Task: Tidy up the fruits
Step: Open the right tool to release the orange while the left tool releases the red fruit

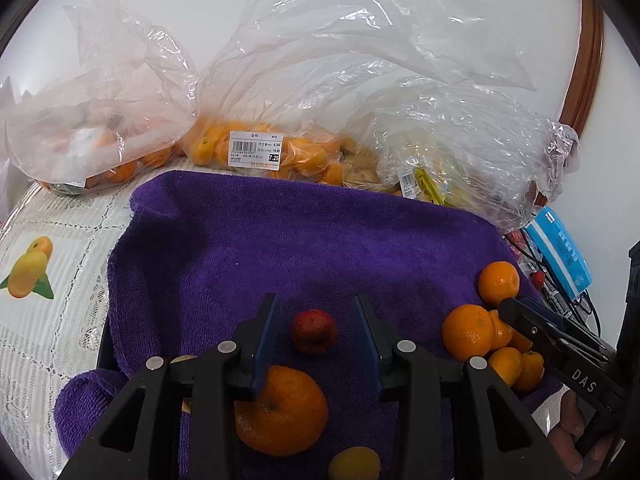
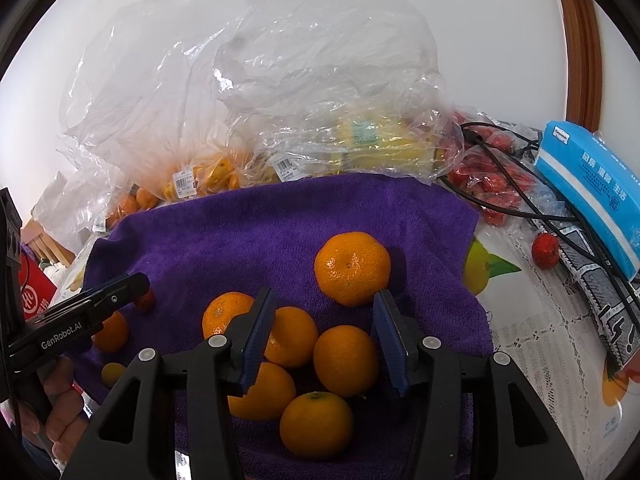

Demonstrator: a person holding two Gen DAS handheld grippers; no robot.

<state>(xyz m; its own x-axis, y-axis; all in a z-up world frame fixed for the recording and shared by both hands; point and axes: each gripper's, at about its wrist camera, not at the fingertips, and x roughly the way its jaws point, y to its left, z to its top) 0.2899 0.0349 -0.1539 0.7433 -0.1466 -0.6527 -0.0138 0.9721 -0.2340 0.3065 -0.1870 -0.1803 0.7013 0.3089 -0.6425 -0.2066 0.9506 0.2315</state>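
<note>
- left wrist view: the fingers point(image 1: 267, 334) of the left gripper point(image 1: 316, 334) stand apart and press on nothing; a small red fruit point(image 1: 313, 331) lies on the purple towel point(image 1: 280, 240) in the gap between them, clear of both pads.
- same view: a big orange point(image 1: 282, 410) sits just below the fingers, partly under the left one, and a small yellowish fruit point(image 1: 354, 464) lies at the bottom edge.
- same view: at the right the right gripper point(image 1: 516, 312) reaches into a cluster of oranges point(image 1: 470, 332); whether it touches one cannot be told from here.
- same view: three plastic bags point(image 1: 100, 112) at the back of the table hold more fruit, so much is not yet unpacked.
- right wrist view: the right gripper's fingers point(image 2: 260, 336) are open too, with nothing pinched; the cluster of oranges point(image 2: 346, 360) lies under and between them, and one orange point(image 2: 352, 268) sits apart, further back on the towel point(image 2: 280, 220).
- same view: the left gripper point(image 2: 120, 286) shows at the left with a small red fruit point(image 2: 146, 300) by its tip.
- same view: a bag of red fruit point(image 2: 488, 184) under black cables point(image 2: 520, 184), a stray red fruit point(image 2: 545, 250) and a blue box point(image 2: 592, 184) lie off the towel at the right.
- judgement: sorting looks partly done: oranges are gathered at the right of the towel, other fruit at the left, and the bagged fruit and the stray one remain.
</note>
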